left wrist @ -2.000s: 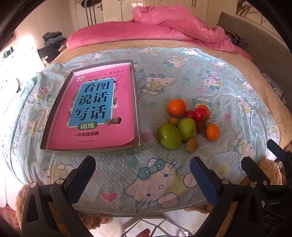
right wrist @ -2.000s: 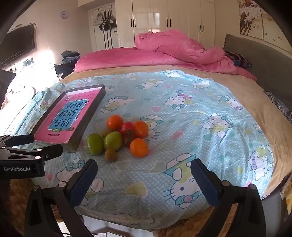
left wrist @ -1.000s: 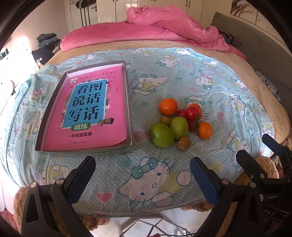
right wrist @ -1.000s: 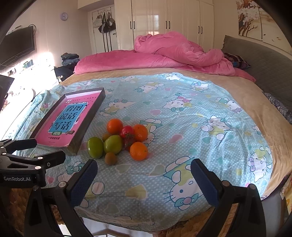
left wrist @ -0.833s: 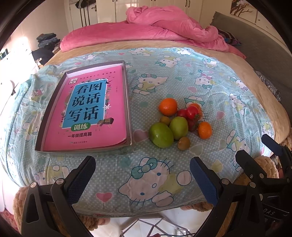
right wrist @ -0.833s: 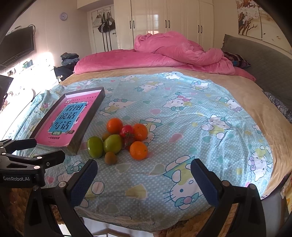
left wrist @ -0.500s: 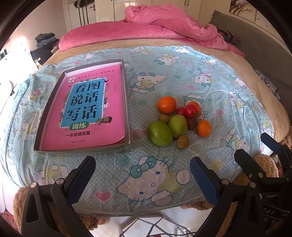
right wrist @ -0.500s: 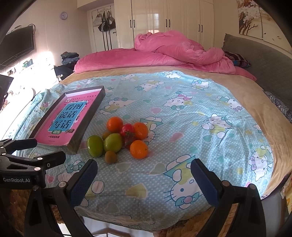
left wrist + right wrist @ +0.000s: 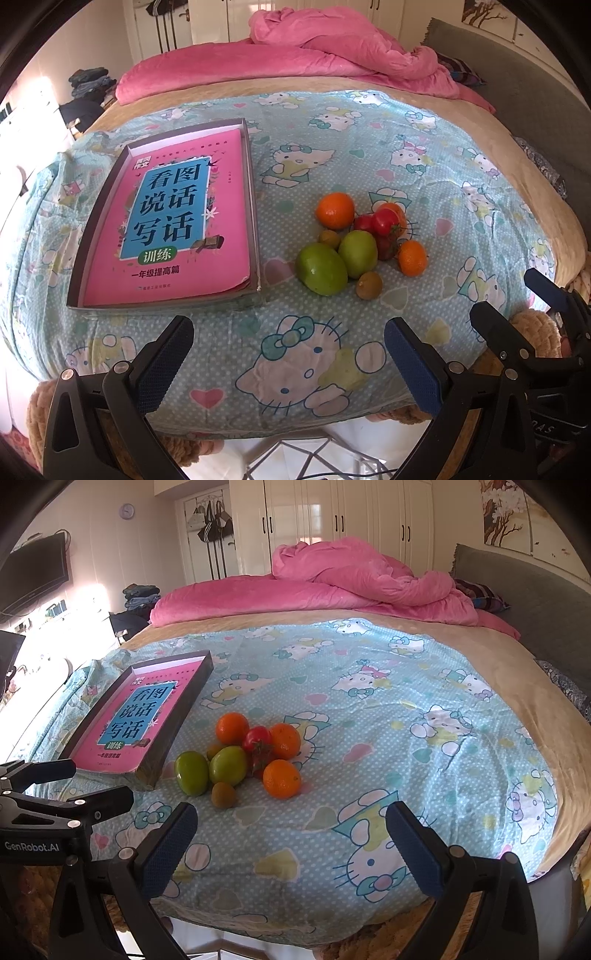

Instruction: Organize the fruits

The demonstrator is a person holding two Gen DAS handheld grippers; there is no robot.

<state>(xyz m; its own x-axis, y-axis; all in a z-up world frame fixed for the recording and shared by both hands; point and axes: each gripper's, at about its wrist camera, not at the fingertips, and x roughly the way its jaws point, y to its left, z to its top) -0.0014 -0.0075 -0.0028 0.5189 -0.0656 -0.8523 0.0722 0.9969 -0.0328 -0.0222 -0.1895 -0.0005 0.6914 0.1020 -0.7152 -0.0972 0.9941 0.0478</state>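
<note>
A pile of fruit lies on the Hello Kitty bedspread: two green fruits (image 9: 320,268) (image 9: 228,765), oranges (image 9: 334,210) (image 9: 282,778), red tomatoes (image 9: 385,221) (image 9: 257,737) and small brown kiwis (image 9: 368,285) (image 9: 223,794). A shallow grey tray (image 9: 255,206) (image 9: 184,701) lined with a pink book lies left of the pile. My left gripper (image 9: 288,362) is open and empty at the bed's near edge. My right gripper (image 9: 291,845) is open and empty, to the right of the left one.
A rumpled pink duvet (image 9: 332,587) covers the far end of the bed. A grey headboard (image 9: 535,602) runs along the right. White wardrobes (image 9: 332,524) stand behind. The right gripper's body shows at the right of the left wrist view (image 9: 535,347).
Both grippers have drifted slightly; the fruit and tray sit a little lower and nearer in the left wrist view. Nothing was grasped or moved.
</note>
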